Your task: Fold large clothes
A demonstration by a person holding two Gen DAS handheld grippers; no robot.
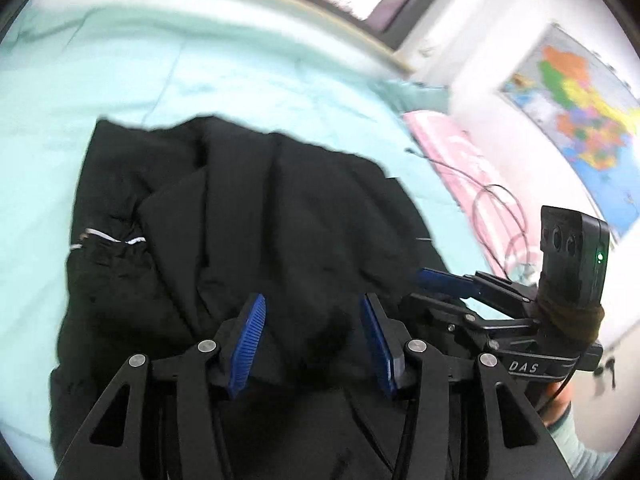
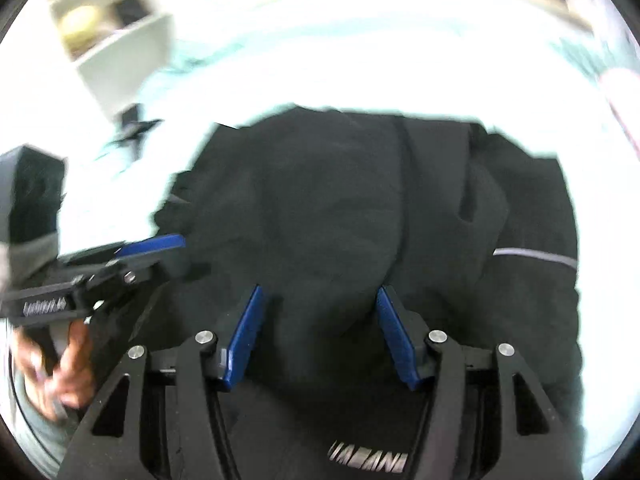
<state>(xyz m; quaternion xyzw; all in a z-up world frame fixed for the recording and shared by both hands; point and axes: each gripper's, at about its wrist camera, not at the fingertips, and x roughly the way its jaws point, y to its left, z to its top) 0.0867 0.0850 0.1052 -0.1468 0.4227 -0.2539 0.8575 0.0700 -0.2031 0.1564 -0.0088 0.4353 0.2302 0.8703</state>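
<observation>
Tongs point(image 1: 312, 316) point(image 2: 320, 312) both gape apart over black garment point(image 1: 260, 200), pads clear.

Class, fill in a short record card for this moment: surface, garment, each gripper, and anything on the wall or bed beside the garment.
surface: bed with a pale mint sheet
garment: black garment, bunched and creased on the sheet, a thin white stripe on it
left gripper: over the garment, jaws apart, nothing visibly clamped
right gripper: over the garment, jaws apart, nothing visibly clamped
wall: coloured map
beside garment: pink bedding, dark cable
</observation>
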